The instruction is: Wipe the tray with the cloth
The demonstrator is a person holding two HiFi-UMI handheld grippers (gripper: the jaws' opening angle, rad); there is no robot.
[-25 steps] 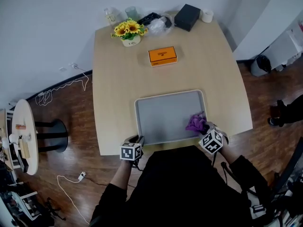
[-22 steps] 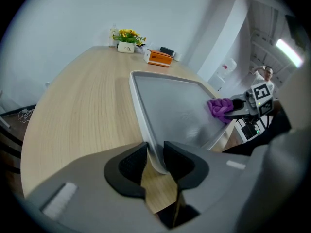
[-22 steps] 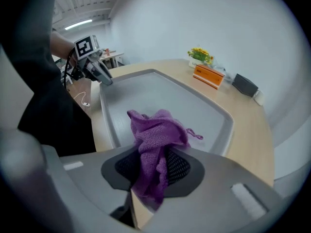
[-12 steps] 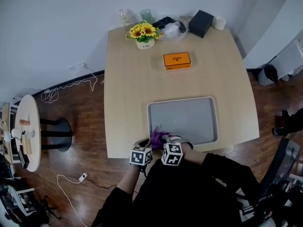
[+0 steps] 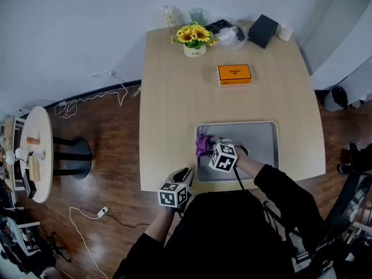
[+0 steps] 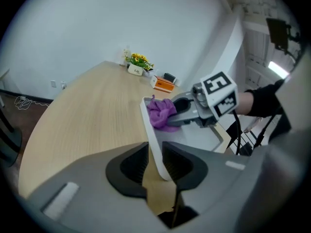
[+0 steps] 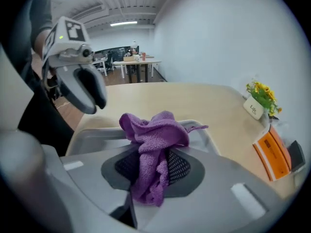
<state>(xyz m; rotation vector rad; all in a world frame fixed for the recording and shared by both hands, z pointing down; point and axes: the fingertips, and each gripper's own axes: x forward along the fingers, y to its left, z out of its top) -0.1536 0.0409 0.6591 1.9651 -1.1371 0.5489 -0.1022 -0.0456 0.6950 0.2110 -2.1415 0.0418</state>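
- Your right gripper (image 5: 209,147) is clamped on the bunched purple cloth (image 5: 203,145). It tilts down at the left end of the tray (image 5: 264,125), close to the far-left corner.
- Cloth sits on the tray, just inside the left rim.
- Your right forearm in its black sleeve (image 5: 273,179) reaches in over the tray's near rim from the right.
- Your left gripper (image 5: 183,176) sits at the tray's near-left corner by the edge of the table (image 5: 174,97), tilted down. Its jaws have just been closing and now pinch the tray rim between the pads.
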